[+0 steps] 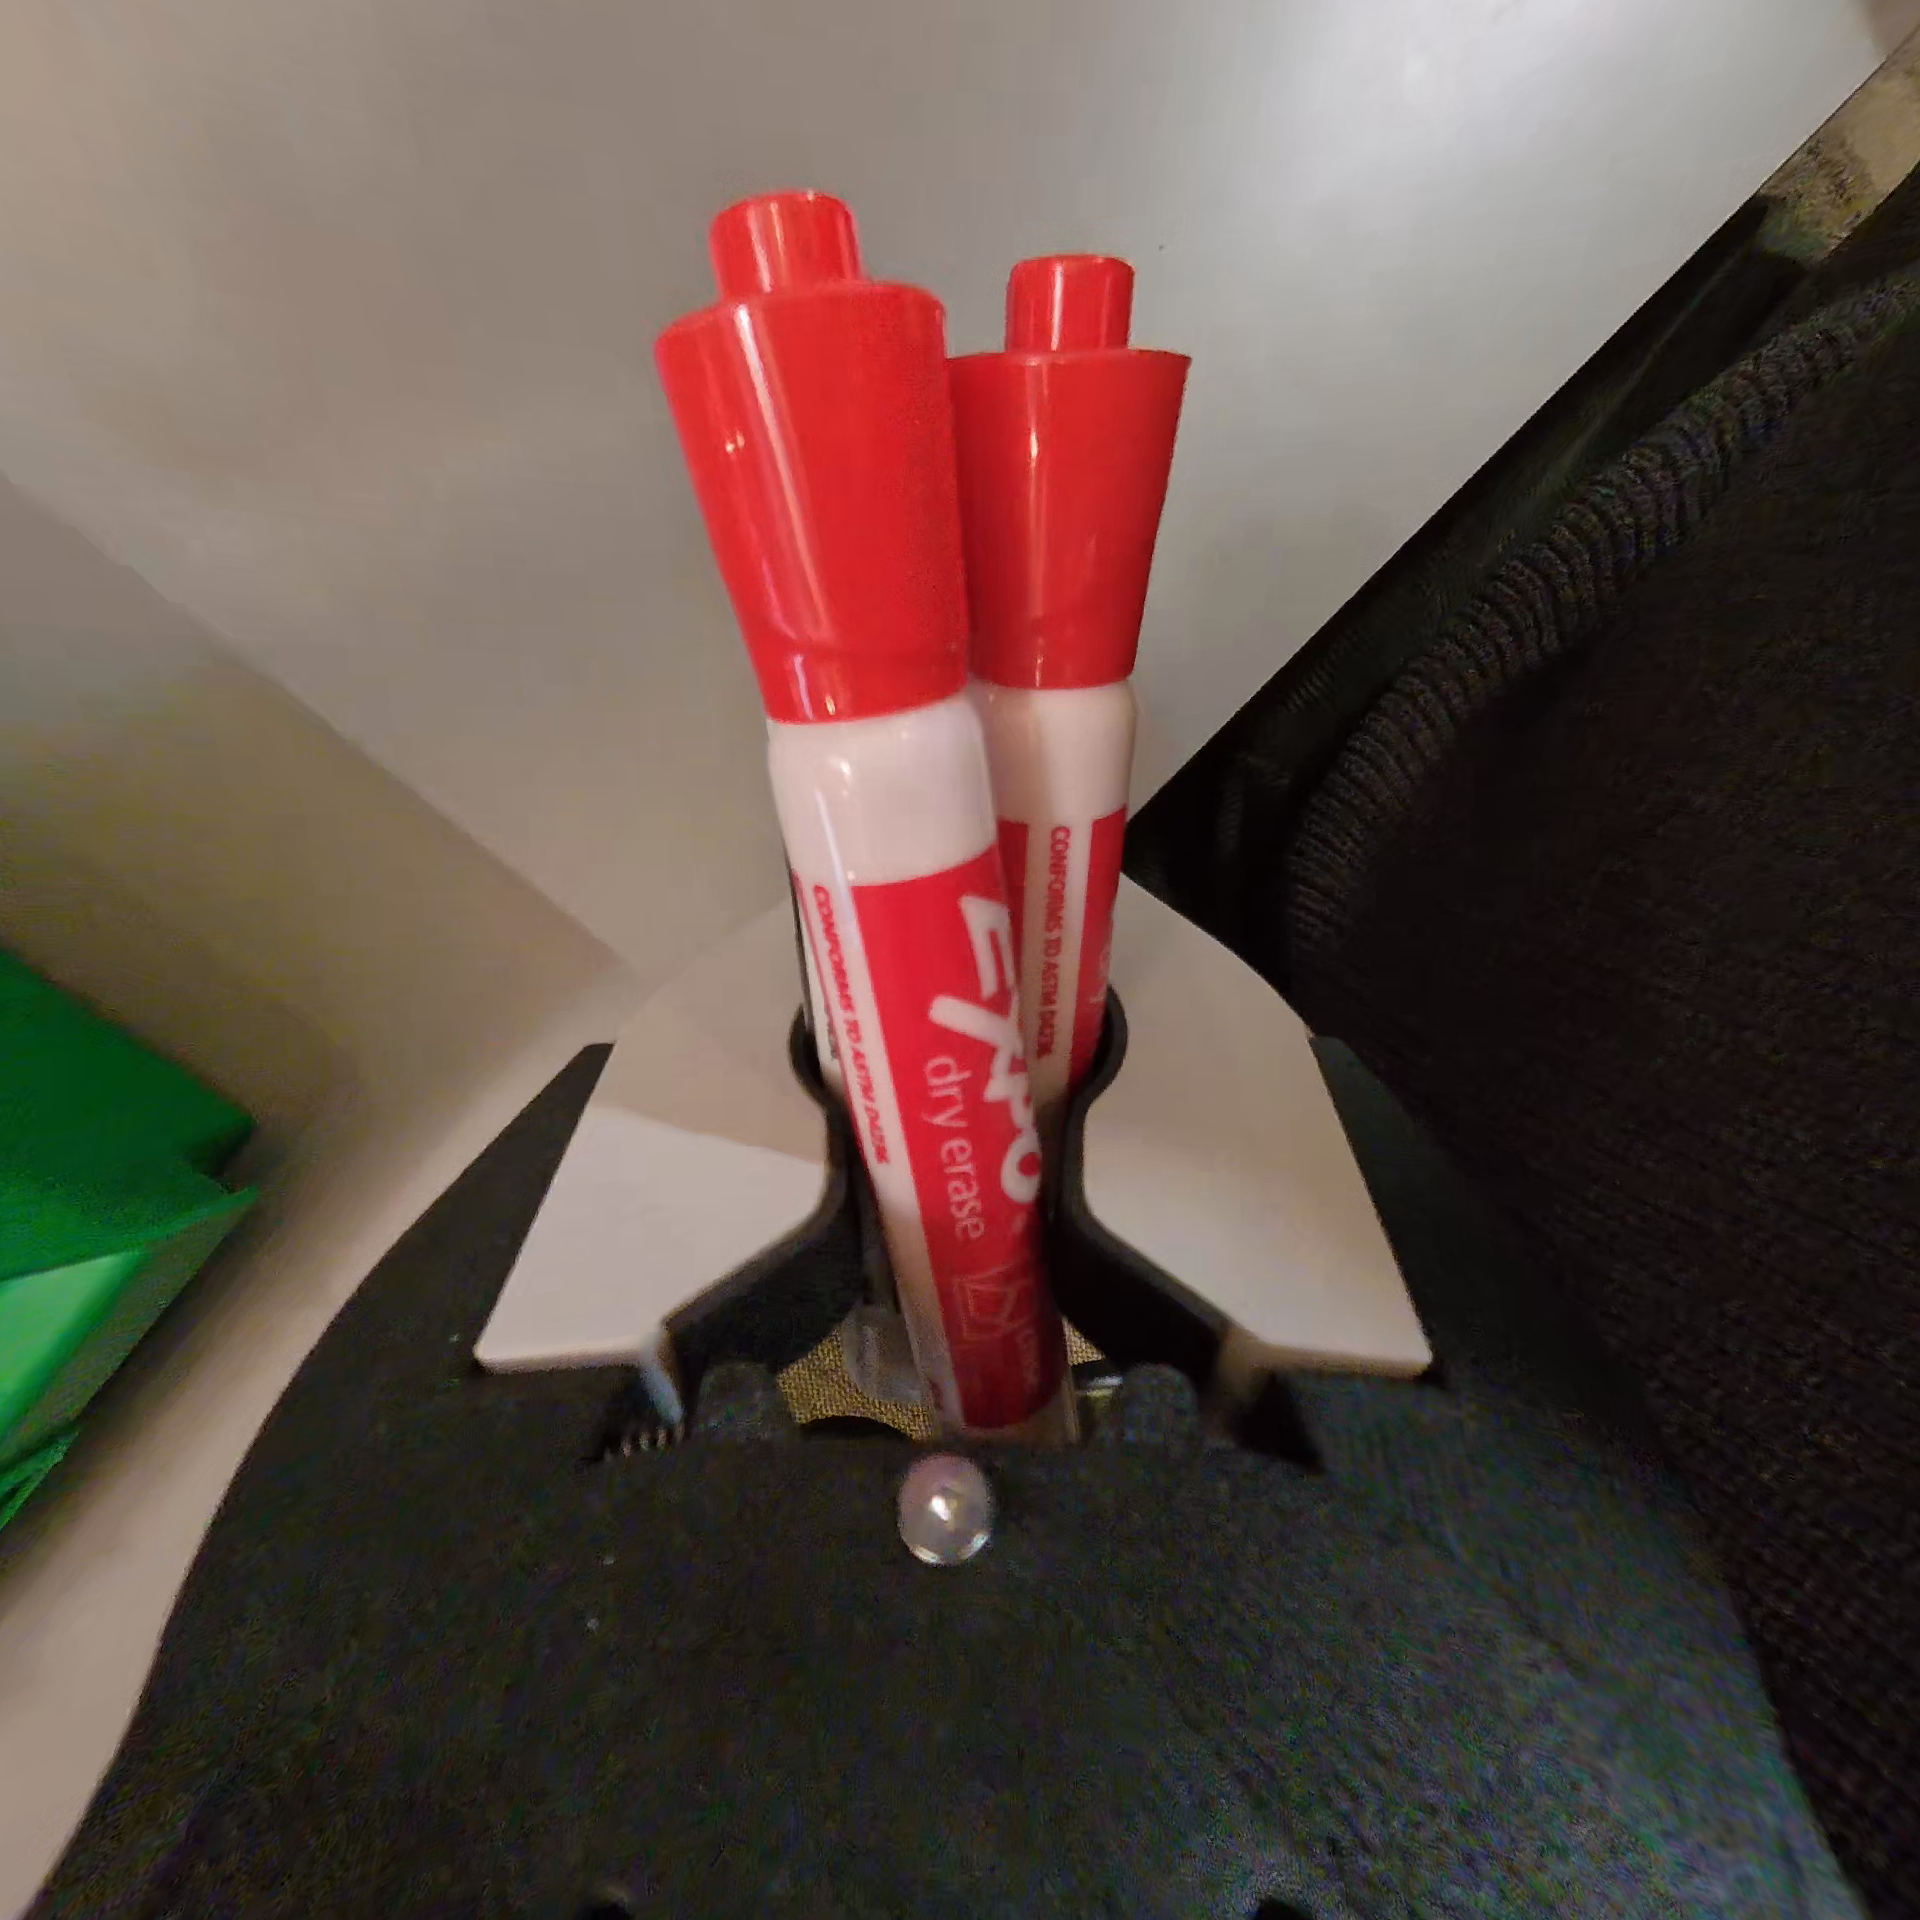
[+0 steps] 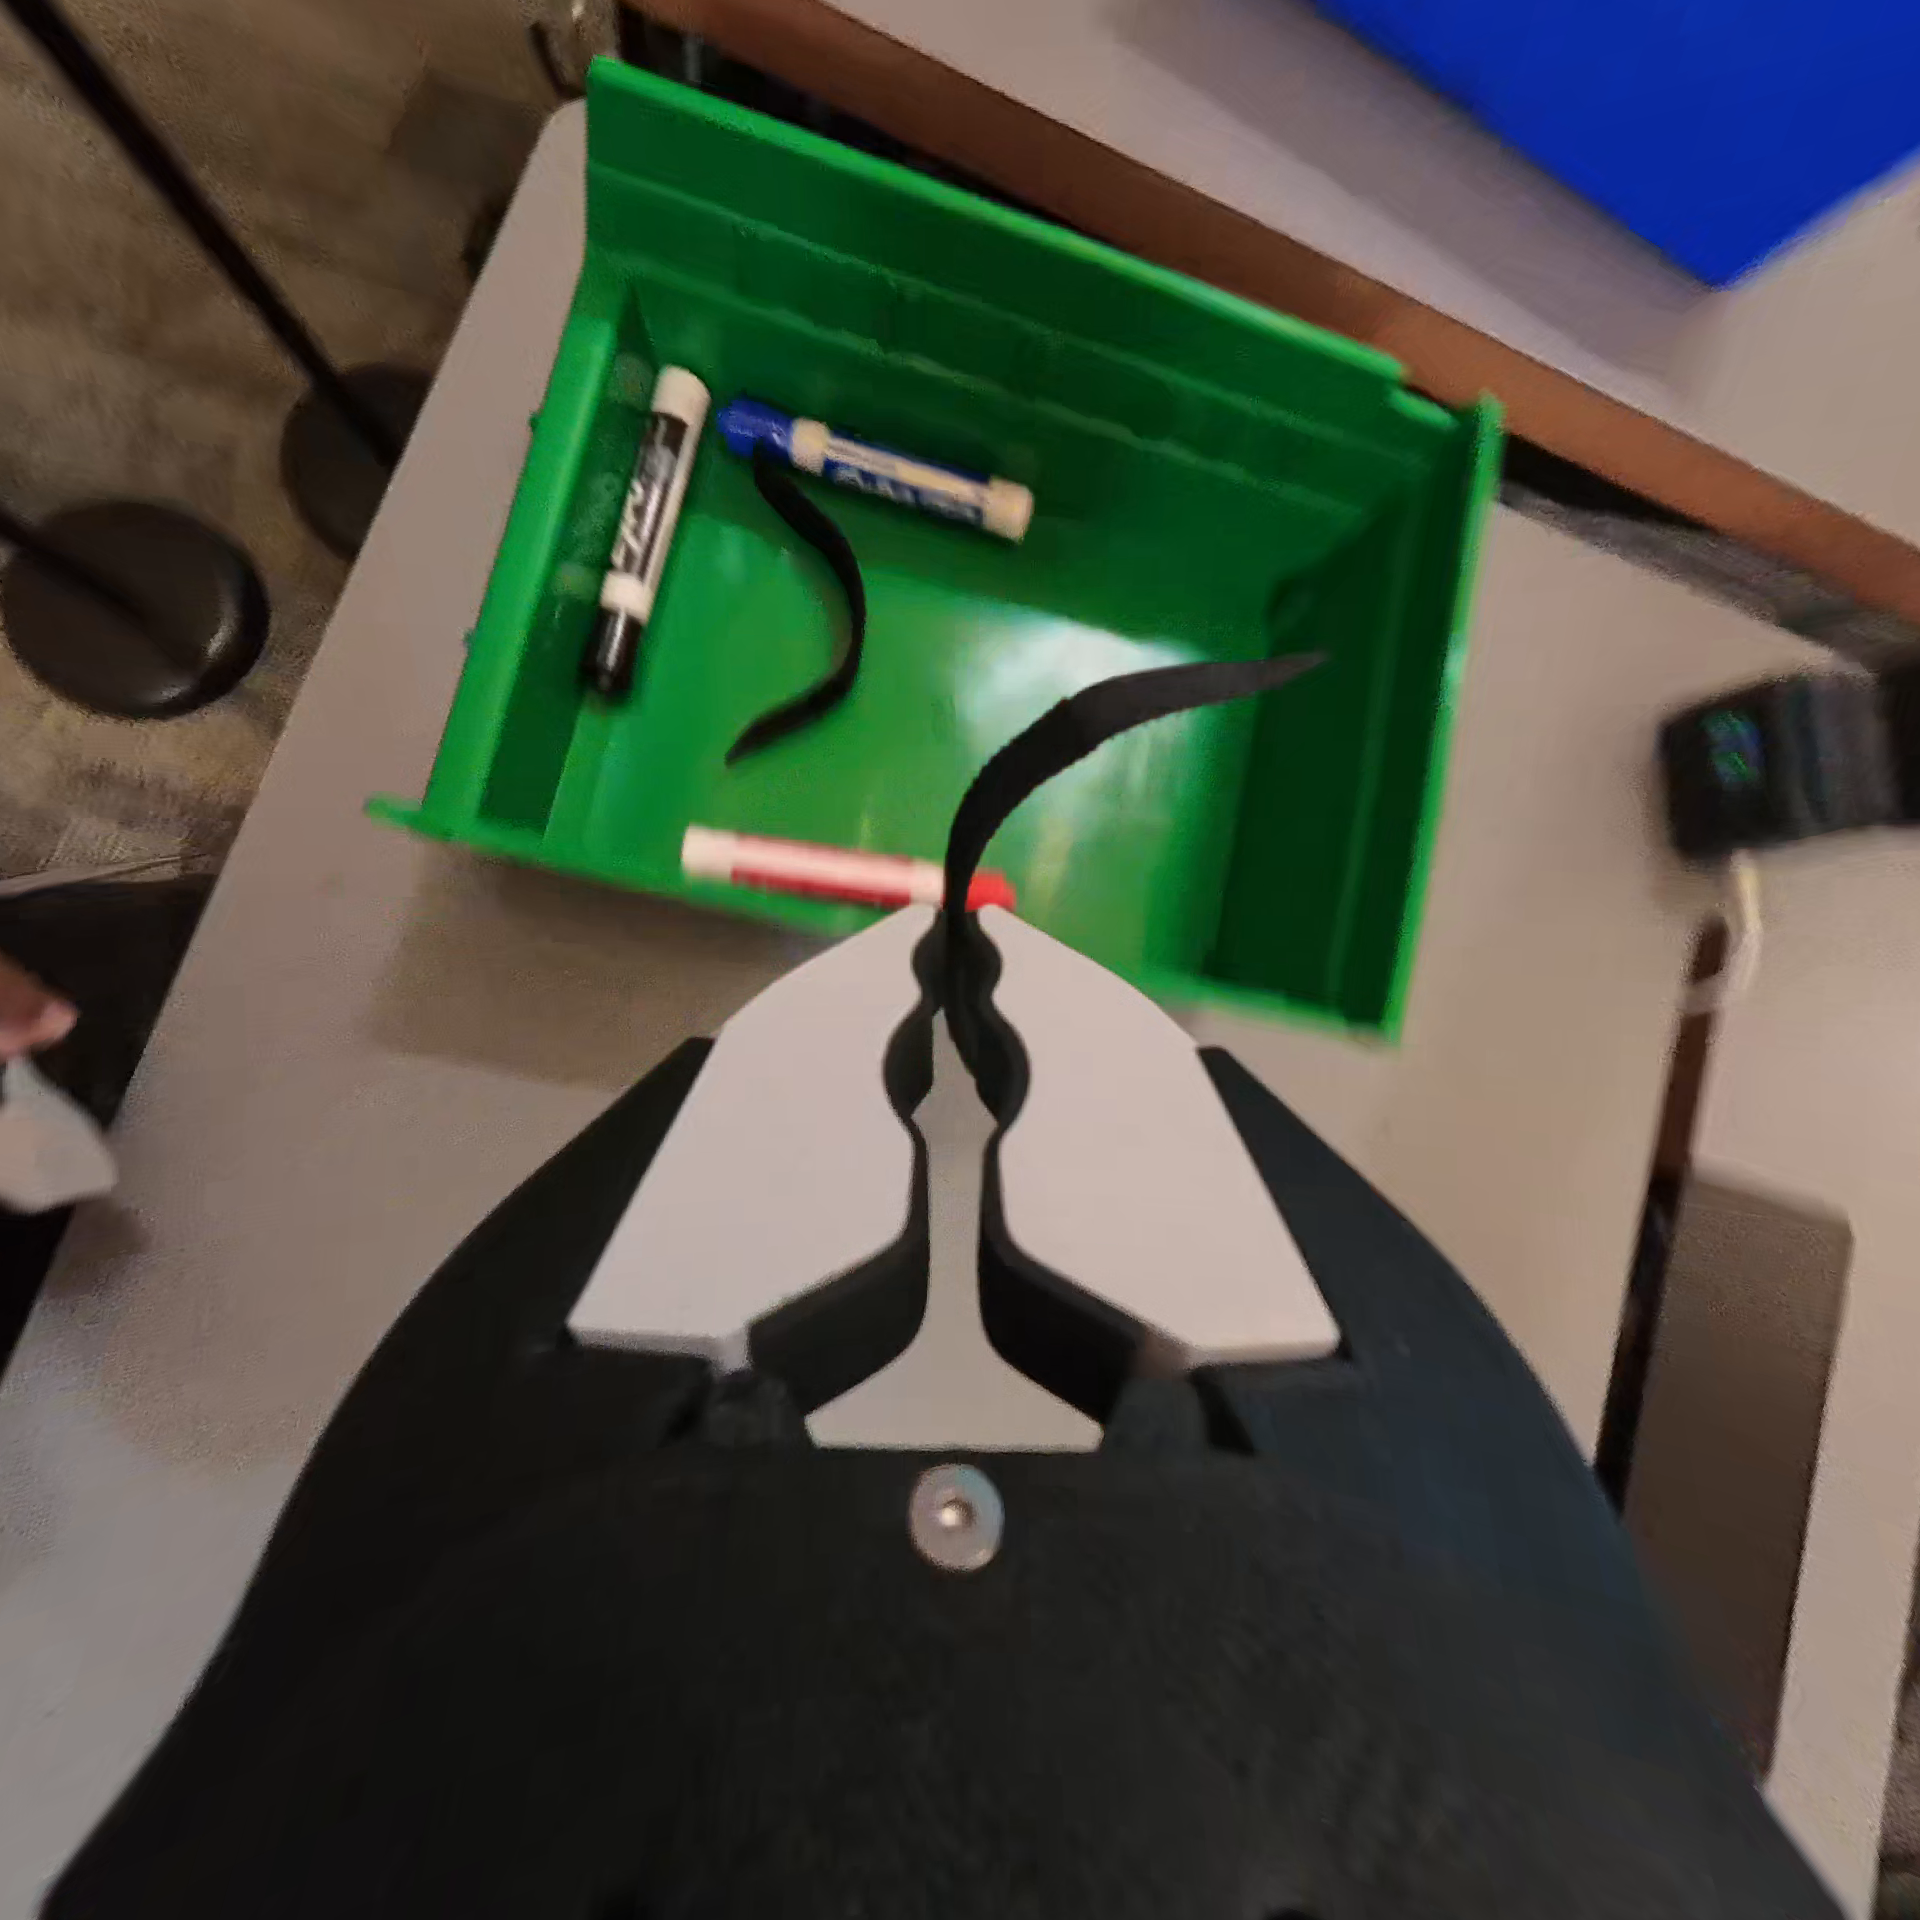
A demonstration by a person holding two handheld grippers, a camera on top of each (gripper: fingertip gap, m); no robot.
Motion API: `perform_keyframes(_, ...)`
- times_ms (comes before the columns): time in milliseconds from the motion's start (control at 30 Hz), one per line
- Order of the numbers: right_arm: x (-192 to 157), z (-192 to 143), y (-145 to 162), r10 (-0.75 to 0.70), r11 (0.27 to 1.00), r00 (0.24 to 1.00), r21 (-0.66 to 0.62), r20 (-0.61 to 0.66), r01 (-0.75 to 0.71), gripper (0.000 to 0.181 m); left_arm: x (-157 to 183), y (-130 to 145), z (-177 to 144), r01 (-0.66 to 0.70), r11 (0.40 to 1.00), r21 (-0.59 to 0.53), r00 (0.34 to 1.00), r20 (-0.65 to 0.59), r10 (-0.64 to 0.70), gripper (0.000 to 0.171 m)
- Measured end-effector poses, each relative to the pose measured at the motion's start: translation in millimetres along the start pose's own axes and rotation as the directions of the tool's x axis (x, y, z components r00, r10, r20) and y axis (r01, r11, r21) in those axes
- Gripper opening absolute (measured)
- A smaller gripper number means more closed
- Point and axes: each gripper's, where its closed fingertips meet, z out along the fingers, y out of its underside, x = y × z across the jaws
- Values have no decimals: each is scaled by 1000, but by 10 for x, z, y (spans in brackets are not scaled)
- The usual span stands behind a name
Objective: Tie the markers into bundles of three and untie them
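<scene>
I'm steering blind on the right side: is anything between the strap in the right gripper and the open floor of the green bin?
Nothing visible blocks it. The right gripper pinches the black strap above the green bin, over bare floor. The red marker, second strap, blue marker and black marker lie to the left.

Blur, cut edges and hidden ends

Left wrist view: the two red markers [image 1: 914,727] vanish at their lower ends inside the left tongs [image 1: 961,1049], bottoms unseen; the green bin [image 1: 94,1195] is chopped by the edge at nine o'clock. Right wrist view, all smeared: the black strap [image 2: 1049,748] covers part of the red marker [image 2: 821,868], its pinched end lost within the right tongs [image 2: 956,925]; a dark device [image 2: 1777,764] at three o'clock on the bench [image 2: 343,997] is too blurred to name.
</scene>
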Motion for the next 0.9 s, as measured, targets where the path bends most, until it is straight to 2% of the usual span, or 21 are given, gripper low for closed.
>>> perform_keyframes(100, -263, -649, 856, 88, 996, 984, 11, -155, -87, 2, 43, -25, 42, -9, 1000, -10, 1000, -15, 9, 45)
perform_keyframes(200, -708, -1022, 1998, 97, 983, 959, -125, -268, -135, 2, 45, -41, 85, 5, 1000, -20, 998, -60, -6, 45)
perform_keyframes(267, -1032, -1206, 2666, 80, 963, 952, -223, -297, -150, 2, -26, -96, 104, 25, 999, -28, 998, -60, -27, 45)
perform_keyframes(333, -1399, -1307, 3067, 119, 952, 966, -248, -231, -177, 3, -105, -224, 124, 59, 998, -30, 997, -53, -61, 46)
perform_keyframes(467, -1787, -1481, 3499, 158, 914, 978, -356, -134, -196, 3, -246, -765, 176, 78, 997, 21, 997, -30, -78, 45)
perform_keyframes(500, -1804, -1531, 3589, 149, 898, 978, -394, -147, -196, 7, -273, -904, 212, 57, 998, 17, 998, -10, -57, 45)
perform_keyframes(567, -1794, -1607, 3688, 151, 887, 967, -404, -207, -225, 26, -277, -1168, 322, 14, 1000, 5, 1000, 6, -14, 45)
perform_keyframes(667, -1851, -1729, 3661, 219, 910, 929, -280, -297, -304, 43, -176, -1479, 561, -23, 1000, -14, 1000, -19, 23, 44)
perform_keyframes(767, -1907, -1892, 3615, 284, 909, 866, -171, -412, -380, 40, -63, -1677, 820, -65, 997, -31, 997, -51, 64, 44)
perform_keyframes(833, -1886, -1972, 3584, 324, 898, 793, -96, -515, -429, 42, -16, -1687, 952, -140, 984, -106, 989, -65, 134, 44)
perform_keyframes(900, -1925, -1942, 3515, 397, 881, 734, 4, -551, -473, 44, 7, -1637, 1025, -244, 948, -206, 969, -84, 231, 44)
